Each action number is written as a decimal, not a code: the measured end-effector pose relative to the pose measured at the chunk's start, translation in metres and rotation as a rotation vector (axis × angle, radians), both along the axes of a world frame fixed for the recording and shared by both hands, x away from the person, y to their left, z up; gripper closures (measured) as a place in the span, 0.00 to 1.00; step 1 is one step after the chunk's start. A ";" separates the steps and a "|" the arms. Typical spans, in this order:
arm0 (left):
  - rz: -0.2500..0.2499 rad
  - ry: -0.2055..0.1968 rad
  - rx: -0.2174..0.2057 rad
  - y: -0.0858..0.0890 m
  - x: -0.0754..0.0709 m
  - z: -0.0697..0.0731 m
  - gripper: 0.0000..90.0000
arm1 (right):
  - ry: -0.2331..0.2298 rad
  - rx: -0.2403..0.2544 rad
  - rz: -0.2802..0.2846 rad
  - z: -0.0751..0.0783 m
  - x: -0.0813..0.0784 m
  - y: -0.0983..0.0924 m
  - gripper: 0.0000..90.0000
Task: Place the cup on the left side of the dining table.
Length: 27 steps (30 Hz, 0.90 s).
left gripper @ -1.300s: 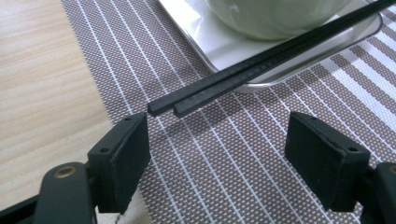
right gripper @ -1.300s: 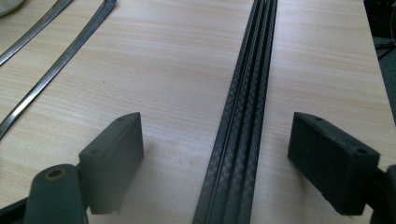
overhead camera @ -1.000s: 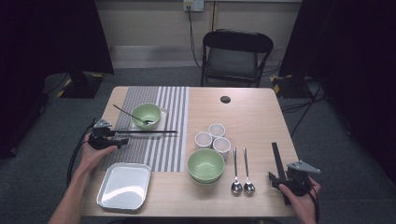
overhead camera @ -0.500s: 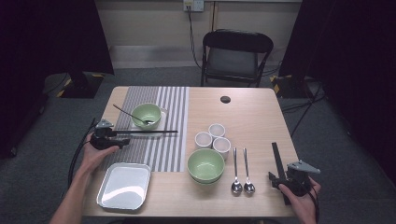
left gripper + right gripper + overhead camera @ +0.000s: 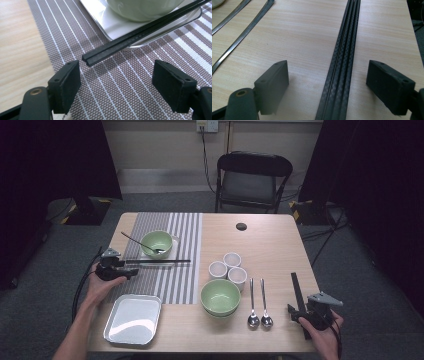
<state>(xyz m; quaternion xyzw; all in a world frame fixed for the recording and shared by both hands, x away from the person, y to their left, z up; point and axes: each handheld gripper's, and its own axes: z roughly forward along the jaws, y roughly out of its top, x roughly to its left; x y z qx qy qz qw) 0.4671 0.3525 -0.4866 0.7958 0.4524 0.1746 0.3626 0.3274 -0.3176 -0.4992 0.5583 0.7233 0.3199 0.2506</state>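
Left gripper [image 5: 116, 82] wide open, gripping nothing, just short of the black chopsticks [image 5: 140, 35] propped on the steel tray [image 5: 110, 25] rim — light, stiff, slick sticks, best pinched together near their square butt ends.

The wooden bench [image 5: 270, 250] holds a striped mat [image 5: 175, 280], a metal tray [image 5: 132, 319], three cups [image 5: 227, 268], a green bowl [image 5: 220, 296], two spoons [image 5: 259, 305] and black chopsticks [image 5: 297, 292].

High view looked down from above the table [image 5: 260, 245], gripper views sat close and low, sharing both chopstick pairs [image 5: 140, 37].
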 end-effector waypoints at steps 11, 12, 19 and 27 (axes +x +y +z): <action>-0.084 -0.031 -0.019 -0.016 -0.012 0.013 0.29 | 0.000 -0.001 0.001 0.000 0.000 0.000 0.19; -0.087 -0.030 -0.016 -0.017 -0.012 0.012 0.29 | 0.000 -0.001 0.001 0.000 0.000 0.000 0.19; -0.111 -0.006 -0.014 -0.024 -0.010 0.008 0.30 | 0.000 0.000 0.000 0.000 0.000 0.000 0.19; -0.101 0.002 0.008 -0.026 -0.006 0.002 0.27 | 0.000 0.001 0.000 0.000 0.000 0.000 0.19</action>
